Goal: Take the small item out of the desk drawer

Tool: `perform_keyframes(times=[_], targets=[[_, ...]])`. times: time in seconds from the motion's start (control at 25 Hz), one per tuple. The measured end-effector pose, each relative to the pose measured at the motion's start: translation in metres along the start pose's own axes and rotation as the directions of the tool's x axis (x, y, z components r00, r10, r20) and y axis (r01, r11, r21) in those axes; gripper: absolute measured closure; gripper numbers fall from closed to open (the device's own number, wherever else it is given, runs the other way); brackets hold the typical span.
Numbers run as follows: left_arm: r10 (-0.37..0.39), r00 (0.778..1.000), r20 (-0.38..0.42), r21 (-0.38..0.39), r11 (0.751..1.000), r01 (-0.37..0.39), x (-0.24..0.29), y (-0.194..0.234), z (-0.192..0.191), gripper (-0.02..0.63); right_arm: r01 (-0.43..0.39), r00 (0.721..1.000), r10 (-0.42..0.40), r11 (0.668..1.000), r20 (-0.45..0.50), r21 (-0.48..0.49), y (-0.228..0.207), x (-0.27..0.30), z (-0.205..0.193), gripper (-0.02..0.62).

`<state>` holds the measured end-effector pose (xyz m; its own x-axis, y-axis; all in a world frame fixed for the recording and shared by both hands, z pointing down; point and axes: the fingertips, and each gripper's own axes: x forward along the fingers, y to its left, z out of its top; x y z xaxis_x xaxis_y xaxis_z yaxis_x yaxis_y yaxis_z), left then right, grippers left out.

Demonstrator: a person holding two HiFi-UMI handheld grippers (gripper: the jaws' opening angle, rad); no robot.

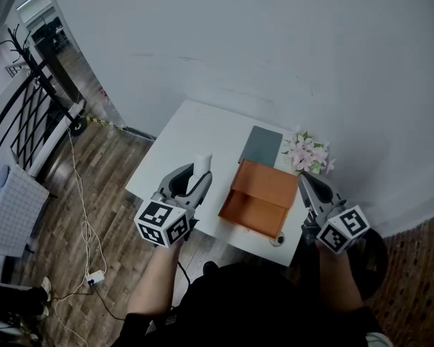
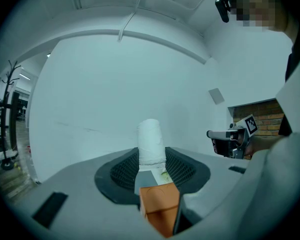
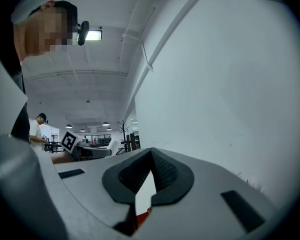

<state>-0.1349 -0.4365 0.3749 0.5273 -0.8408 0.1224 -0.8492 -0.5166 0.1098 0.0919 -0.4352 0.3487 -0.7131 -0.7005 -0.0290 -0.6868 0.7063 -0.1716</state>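
Note:
An orange desk drawer point(image 1: 257, 197) stands pulled open on the white table point(image 1: 181, 132); its inside is hidden from the head view. In front of a grey box point(image 1: 261, 144), it shows again as the orange drawer point(image 2: 160, 209) below the left jaws. My left gripper point(image 1: 200, 173) hovers left of the drawer, shut on a small white cylinder point(image 1: 203, 160). That white cylinder point(image 2: 151, 141) stands upright between the jaws of the left gripper point(image 2: 151, 156). My right gripper point(image 1: 304, 176) is right of the drawer, its jaws meeting at the tips. The right gripper point(image 3: 151, 154) holds nothing.
Pink flowers point(image 1: 307, 154) lie at the table's back right by the white wall point(image 1: 275, 42). A small round grey thing point(image 1: 277, 241) sits at the table's front edge by the drawer's corner. A black coat rack point(image 1: 29, 56) and floor cables point(image 1: 83, 223) are to the left.

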Motion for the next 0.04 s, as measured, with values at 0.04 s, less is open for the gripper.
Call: perform_keyframes(times=[0.04], targets=[[0.0, 1.0, 0.0, -0.001, 1.0, 0.0, -0.0002, 0.0005, 0.0, 0.437, 0.0, 1.0, 0.0, 1.0, -0.001, 0.001, 0.0, 0.0005, -0.0004, 0.6]])
